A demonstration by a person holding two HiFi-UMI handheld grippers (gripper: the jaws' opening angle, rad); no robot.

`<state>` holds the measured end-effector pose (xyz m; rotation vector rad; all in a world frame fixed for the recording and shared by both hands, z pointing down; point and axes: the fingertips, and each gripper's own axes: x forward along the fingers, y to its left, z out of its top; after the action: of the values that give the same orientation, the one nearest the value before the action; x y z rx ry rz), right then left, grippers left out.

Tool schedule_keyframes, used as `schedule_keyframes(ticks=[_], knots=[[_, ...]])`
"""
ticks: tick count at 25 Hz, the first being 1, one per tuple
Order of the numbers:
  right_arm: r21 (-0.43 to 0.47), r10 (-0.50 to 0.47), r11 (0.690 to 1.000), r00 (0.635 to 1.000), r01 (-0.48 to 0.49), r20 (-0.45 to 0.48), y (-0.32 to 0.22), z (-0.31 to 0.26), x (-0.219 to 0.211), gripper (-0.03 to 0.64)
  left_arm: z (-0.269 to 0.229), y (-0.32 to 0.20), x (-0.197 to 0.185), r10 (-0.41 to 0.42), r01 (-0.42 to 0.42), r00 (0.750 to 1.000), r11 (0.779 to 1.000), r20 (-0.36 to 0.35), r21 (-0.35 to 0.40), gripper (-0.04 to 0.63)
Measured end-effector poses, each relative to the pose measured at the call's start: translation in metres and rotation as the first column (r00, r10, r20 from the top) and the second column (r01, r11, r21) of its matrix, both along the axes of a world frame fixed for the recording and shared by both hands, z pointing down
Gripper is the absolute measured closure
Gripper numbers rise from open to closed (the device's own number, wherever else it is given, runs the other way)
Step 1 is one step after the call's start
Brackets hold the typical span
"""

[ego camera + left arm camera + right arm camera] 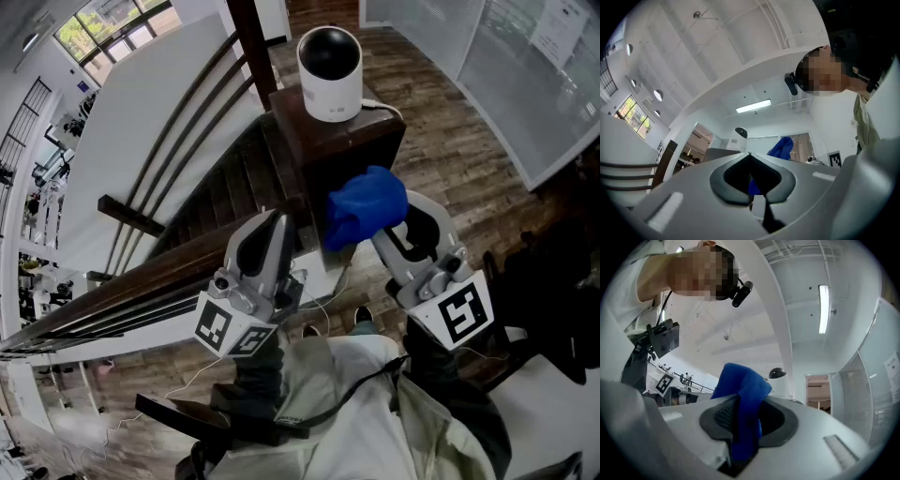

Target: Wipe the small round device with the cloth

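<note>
Beside the dark wooden post (342, 150) hang both grippers, the left gripper (275, 225) pinched together and empty. Up on the post's top stands the white round device (330, 73), and the right gripper (405, 220) clamps the blue cloth (366, 208) below it.

**Dark post top carries the device**

In the upper centre of the head view, a square, dark wooden post top (314, 141) bears the white small round device (329, 73). The device stands upright, and a white cable (382, 106) trails from its right side. Plank floor (459, 150) spreads to the right of the post.
</note>
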<state>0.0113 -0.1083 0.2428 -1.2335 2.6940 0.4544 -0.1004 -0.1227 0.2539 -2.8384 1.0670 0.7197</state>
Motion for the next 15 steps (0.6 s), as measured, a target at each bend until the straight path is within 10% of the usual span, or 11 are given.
schedule_keyframes(ticks=[15], knots=[[0.014, 0.003, 1.000, 1.000, -0.003, 0.008, 0.006, 0.002, 0.017, 0.522, 0.003, 0.009, 0.012, 0.037, -0.037, 0.999, 0.999, -0.012, -0.010, 0.597]])
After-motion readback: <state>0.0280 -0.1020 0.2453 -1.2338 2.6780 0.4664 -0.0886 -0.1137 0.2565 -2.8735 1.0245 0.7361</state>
